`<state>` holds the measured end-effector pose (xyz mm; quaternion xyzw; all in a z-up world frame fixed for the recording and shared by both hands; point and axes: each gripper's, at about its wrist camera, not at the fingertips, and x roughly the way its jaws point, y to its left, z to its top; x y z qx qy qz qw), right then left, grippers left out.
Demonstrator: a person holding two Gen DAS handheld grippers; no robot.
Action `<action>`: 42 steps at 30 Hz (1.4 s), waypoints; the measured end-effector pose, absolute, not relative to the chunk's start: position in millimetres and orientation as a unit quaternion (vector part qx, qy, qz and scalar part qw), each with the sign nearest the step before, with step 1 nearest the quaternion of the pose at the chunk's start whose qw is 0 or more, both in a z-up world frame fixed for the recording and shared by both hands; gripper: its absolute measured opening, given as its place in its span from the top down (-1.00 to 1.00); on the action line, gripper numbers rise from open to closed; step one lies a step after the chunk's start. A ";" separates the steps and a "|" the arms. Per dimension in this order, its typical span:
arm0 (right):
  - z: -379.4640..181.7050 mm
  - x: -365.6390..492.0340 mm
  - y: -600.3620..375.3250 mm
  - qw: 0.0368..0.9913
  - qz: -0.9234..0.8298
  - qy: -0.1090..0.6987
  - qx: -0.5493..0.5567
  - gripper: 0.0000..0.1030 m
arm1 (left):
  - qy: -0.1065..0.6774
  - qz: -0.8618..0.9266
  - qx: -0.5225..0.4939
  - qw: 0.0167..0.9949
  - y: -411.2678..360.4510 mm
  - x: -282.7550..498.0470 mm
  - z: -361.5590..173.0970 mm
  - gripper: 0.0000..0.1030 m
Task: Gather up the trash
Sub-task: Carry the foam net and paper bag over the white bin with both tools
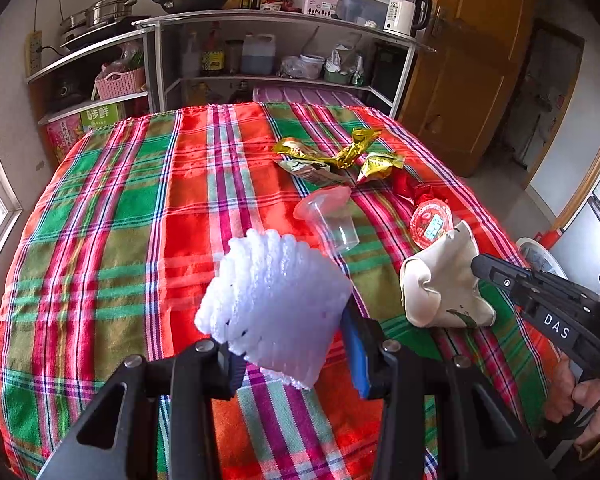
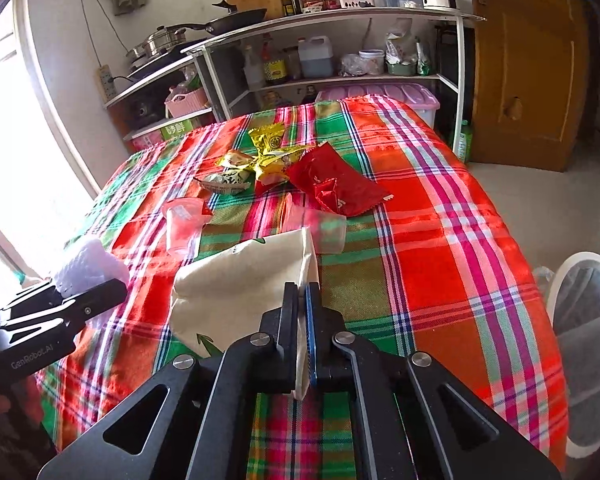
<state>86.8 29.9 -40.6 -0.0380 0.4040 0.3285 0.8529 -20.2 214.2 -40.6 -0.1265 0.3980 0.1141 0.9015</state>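
My left gripper (image 1: 292, 344) is shut on a white foam fruit net (image 1: 272, 300), held above the plaid tablecloth (image 1: 120, 220). My right gripper (image 2: 302, 296) is shut on the edge of a cream cloth bag (image 2: 240, 280), which hangs open to its left. In the left wrist view the bag (image 1: 436, 280) sits at the tip of the right gripper (image 1: 480, 266). In the right wrist view the foam net (image 2: 88, 264) shows at the far left. On the cloth lie clear plastic cups (image 2: 182, 220), gold wrappers (image 2: 268, 152), a red wrapper (image 2: 336, 184) and a red sealed cup (image 1: 430, 220).
A metal shelf (image 1: 260, 60) with pots, bottles and a kettle stands behind the table. A wooden door (image 1: 460, 80) is at the back right. A white fan (image 2: 588, 340) stands beside the table's right edge. A bright window is on the left.
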 end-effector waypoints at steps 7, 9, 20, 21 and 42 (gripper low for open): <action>-32.9 90.8 4.8 0.858 0.321 0.402 -0.005 0.95 | 0.399 0.100 -0.111 0.905 197.9 -10.7 -35.5 0.17; -30.2 91.3 -2.6 0.860 0.317 0.400 -0.001 0.95 | 0.396 0.091 -0.105 0.908 190.0 -7.3 -32.6 0.17; -9.1 91.9 -60.5 0.884 0.274 0.377 0.027 0.95 | 0.385 0.030 -0.067 0.920 136.7 22.4 -13.9 0.17; -7.0 93.0 -66.9 0.886 0.270 0.375 0.029 0.95 | 0.383 0.024 -0.062 0.921 130.7 25.0 -11.9 0.17; 10.9 99.8 -221.2 0.925 0.107 0.353 0.093 0.95 | 0.368 -0.097 0.021 0.925 -11.2 89.4 4.2 0.17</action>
